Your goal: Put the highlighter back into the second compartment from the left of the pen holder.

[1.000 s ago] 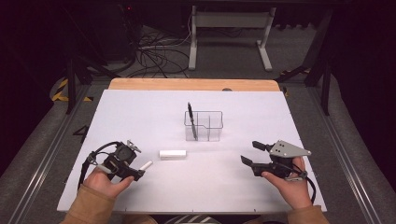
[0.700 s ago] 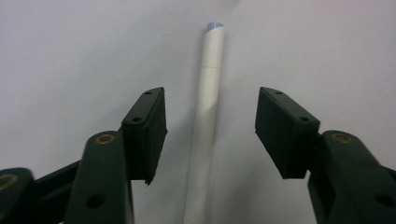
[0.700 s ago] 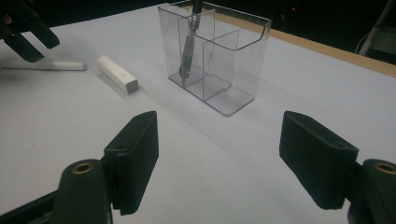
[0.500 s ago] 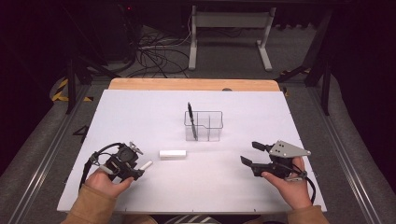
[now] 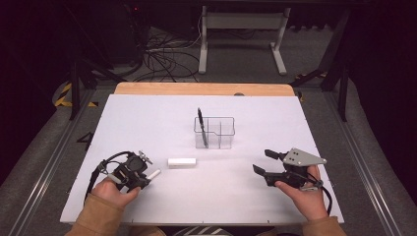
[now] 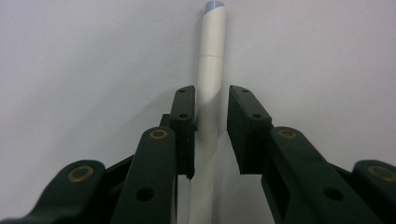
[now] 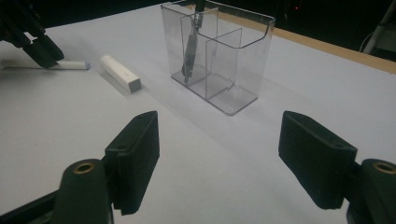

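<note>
From the high view, the left gripper [image 5: 145, 176] lies low on the matte white table [image 5: 147, 118], its jaws around a slim white marker [image 5: 153, 174] whose free end points toward the table's middle. Just beyond lies a white rectangular eraser [image 5: 182, 162]; farther back stands a clear plastic organizer [image 5: 220, 132] with a dark pen [image 5: 201, 123] upright in its left compartment. The right gripper [image 5: 264, 162] rests well apart on the right, jaws wide and empty.

The left gripper view shows the grip closely: the jaws have just been closing, the marker's [image 6: 209, 93] smooth round barrel is between them, long axis straight ahead, bluish tip farthest; the left pad touches it, the right stands slightly off.

The right gripper view reveals the organizer's [image 7: 243, 70] glossy divider walls and the eraser's [image 7: 120, 73] squared ends.
</note>
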### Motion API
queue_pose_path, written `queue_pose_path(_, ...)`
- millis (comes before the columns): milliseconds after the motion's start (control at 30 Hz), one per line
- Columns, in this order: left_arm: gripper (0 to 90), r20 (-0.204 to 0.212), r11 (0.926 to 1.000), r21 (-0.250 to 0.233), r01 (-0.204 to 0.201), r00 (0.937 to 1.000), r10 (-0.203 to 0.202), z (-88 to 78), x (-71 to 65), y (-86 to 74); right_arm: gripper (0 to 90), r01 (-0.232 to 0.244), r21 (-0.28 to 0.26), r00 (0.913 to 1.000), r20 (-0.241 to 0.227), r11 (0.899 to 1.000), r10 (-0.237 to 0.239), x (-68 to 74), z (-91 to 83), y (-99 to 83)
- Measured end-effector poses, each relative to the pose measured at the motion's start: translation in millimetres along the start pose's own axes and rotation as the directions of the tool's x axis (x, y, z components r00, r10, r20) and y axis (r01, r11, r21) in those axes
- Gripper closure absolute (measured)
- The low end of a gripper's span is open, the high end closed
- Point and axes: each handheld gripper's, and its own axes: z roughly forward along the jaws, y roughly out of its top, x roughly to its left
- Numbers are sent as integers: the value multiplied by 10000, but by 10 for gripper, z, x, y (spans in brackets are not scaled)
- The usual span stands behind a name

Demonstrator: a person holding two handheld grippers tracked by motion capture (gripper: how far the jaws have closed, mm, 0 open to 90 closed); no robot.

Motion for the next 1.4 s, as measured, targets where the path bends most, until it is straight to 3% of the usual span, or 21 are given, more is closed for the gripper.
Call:
queue_pose_path(67,743,-205,9998,135,-115,9997,117,23,2,7,295,-10,-13,10000,-20,10000,10,2,-1,1)
queue_pose_path(567,783,-15,9994,310,-150,9999,151,40,2,10,296,-6,-36,10000,0,10000,6,-3,-11,2)
queue_pose_path(800,784,165,9998,-163,-65,9998,68,-49,12,-7,307,-41,-94,10000,31,9999,41,-2,-16,4)
queue_pose_path(1100,784,125,9988,-411,-249,9996,254,-131,-19,-4,311,-23,-104,10000,43,9999,23,-4,-28,7)
queue_pose_path(1200,784,90,9952,-932,-295,9995,304,-193,-30,-6,308,-63,-95,10000,56,9999,64,-6,-26,4)
queue_pose_path(1400,784,-169,9722,-2271,-577,9983,553,-357,-53,-25,304,-21,-67,9999,107,10000,22,-3,-16,-2)
